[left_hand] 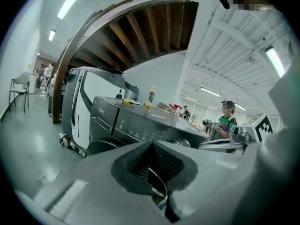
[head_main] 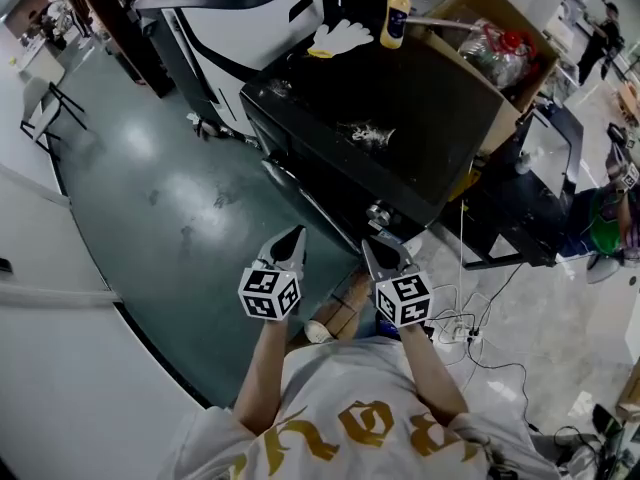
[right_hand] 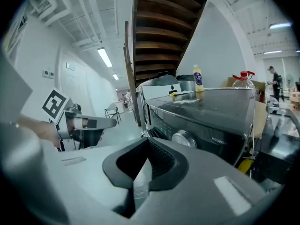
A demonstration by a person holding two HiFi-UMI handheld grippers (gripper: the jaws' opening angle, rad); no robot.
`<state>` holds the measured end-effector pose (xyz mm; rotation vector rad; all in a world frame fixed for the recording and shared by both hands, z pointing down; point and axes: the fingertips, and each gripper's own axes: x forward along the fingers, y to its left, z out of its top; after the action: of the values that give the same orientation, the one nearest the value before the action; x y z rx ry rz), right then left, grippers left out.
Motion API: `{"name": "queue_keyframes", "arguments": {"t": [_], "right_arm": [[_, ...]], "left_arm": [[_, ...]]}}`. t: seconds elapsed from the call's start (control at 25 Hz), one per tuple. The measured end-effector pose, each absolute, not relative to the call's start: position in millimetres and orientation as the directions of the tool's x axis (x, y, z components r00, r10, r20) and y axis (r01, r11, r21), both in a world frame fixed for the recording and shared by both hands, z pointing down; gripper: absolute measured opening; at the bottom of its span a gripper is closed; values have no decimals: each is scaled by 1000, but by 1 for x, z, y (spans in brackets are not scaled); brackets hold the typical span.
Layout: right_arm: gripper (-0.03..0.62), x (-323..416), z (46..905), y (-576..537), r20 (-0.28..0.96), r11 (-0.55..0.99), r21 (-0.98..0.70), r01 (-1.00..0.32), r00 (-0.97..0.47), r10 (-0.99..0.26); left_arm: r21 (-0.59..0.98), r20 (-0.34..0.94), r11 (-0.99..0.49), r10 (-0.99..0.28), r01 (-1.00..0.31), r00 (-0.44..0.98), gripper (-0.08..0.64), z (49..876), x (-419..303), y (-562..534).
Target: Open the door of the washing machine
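Observation:
The black washing machine (head_main: 390, 118) stands right in front of me, its front panel with a silver knob (head_main: 378, 211) facing me. In the left gripper view the round door (left_hand: 101, 146) shows low on the machine's front, closed. My left gripper (head_main: 292, 243) and right gripper (head_main: 385, 253) hover side by side just short of the front, touching nothing. Both are shut and hold nothing; the jaws meet in each gripper view. The right gripper view shows the knob (right_hand: 183, 138) close ahead and the left gripper (right_hand: 89, 123) to its left.
On the machine's top lie white gloves (head_main: 342, 38), a yellow bottle (head_main: 397, 16) and some debris. A cardboard box (head_main: 500, 48) stands behind it at the right, a white machine (head_main: 250, 18) at the left. Cables (head_main: 460, 333) lie on the floor. A person (head_main: 610, 218) stands far right.

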<state>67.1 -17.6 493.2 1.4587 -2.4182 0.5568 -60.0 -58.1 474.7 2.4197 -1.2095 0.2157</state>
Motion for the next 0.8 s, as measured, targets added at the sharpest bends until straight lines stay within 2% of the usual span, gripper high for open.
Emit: {"name": "queue_keyframes", "arguments": {"t": [0.12,0.24,0.36,0.8], "right_arm": [[25,67,501,-17,437,431,-201,-880,-474,-764],[63,71,508,-17,459,428,-211,-879,-476,-750],[80,77,513,-18,468,420,-221,-880,-474,-746],[92,96,530,-22,487,428,-271,-862,-506,-712]], "left_arm": [[290,334,-514,-736,-807,589,2,480,-60,-62],[294,356,-507,-729,-811,585,70,489,-55,-67],[312,388,-504,-706,-805,592,92,503,-47,-69],[346,515,-466,-631,-814,580,110,565,-10,-84]]}}
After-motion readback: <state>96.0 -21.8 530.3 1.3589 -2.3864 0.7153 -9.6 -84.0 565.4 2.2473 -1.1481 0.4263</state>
